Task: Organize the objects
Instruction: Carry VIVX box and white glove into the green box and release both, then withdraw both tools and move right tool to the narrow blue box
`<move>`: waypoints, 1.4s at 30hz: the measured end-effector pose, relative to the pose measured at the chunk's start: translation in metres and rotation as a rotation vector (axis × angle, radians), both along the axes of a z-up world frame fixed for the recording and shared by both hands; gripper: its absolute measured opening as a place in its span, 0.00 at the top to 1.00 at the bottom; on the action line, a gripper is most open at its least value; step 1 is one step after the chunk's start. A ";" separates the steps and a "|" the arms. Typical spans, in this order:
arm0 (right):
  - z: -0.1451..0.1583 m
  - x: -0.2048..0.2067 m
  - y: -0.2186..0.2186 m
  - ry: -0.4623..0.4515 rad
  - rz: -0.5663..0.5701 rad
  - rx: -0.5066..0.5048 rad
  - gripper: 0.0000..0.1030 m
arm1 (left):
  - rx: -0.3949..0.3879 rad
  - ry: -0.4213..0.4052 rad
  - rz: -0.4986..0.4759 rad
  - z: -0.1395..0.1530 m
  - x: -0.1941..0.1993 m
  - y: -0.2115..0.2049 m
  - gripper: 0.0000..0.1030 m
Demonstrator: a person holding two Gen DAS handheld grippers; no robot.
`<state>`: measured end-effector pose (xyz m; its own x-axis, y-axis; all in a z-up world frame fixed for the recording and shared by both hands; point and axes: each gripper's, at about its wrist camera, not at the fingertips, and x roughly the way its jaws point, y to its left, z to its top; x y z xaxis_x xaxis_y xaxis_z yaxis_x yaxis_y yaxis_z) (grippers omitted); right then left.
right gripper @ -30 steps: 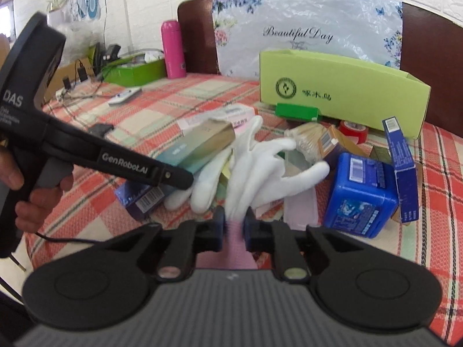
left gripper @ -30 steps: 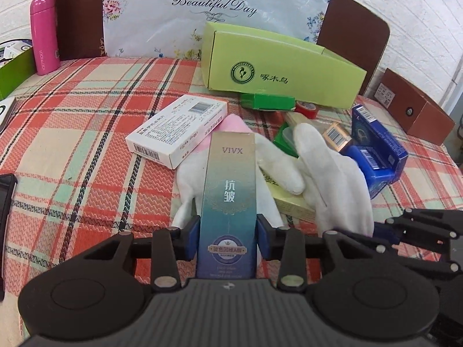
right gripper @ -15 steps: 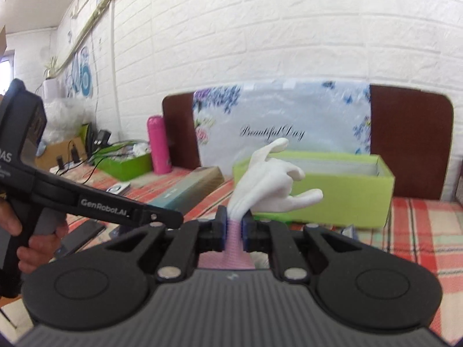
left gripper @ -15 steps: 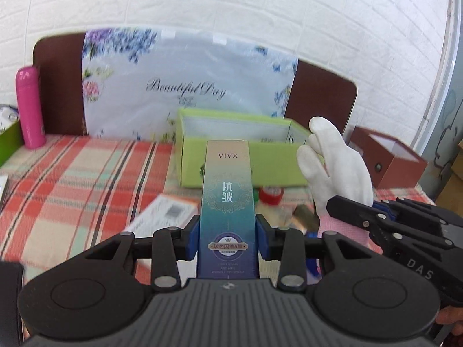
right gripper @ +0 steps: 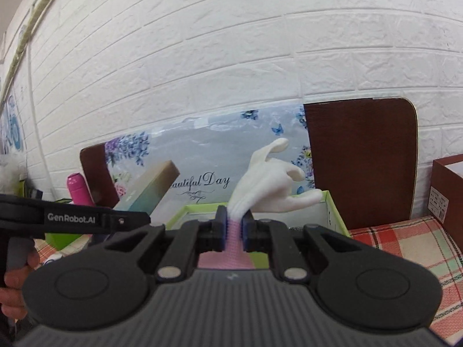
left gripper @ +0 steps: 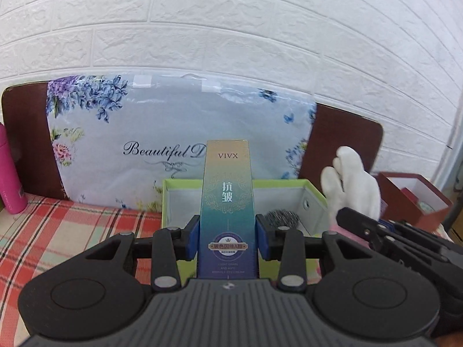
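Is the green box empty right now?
No. In the left wrist view, a dark, bristly item already lies inside the green box, near its right wall.

Grippers: two, left gripper (left gripper: 227, 238) and right gripper (right gripper: 233, 231)
Eye-cream cartons: one, VIVX box (left gripper: 227, 202)
Gloves: one, white glove (right gripper: 269, 190)
Green boxes: one, open green box (left gripper: 314, 188)
Pink flasks: one, pink bottle (left gripper: 8, 179)
Red boxes: one, red box (left gripper: 413, 199)
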<state>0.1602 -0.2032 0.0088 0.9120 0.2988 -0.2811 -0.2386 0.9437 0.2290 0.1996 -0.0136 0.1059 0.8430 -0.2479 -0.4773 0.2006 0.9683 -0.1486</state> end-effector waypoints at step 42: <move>-0.018 -0.102 -0.035 -0.002 -0.067 -0.107 0.00 | 0.094 0.023 0.044 -0.035 -0.088 -0.011 0.25</move>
<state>0.0585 -0.2382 -0.0091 0.9293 0.2059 -0.3066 -0.1748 0.9765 0.1260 0.1114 -0.0249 0.0712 0.8406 -0.1643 -0.5162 0.1553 0.9860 -0.0611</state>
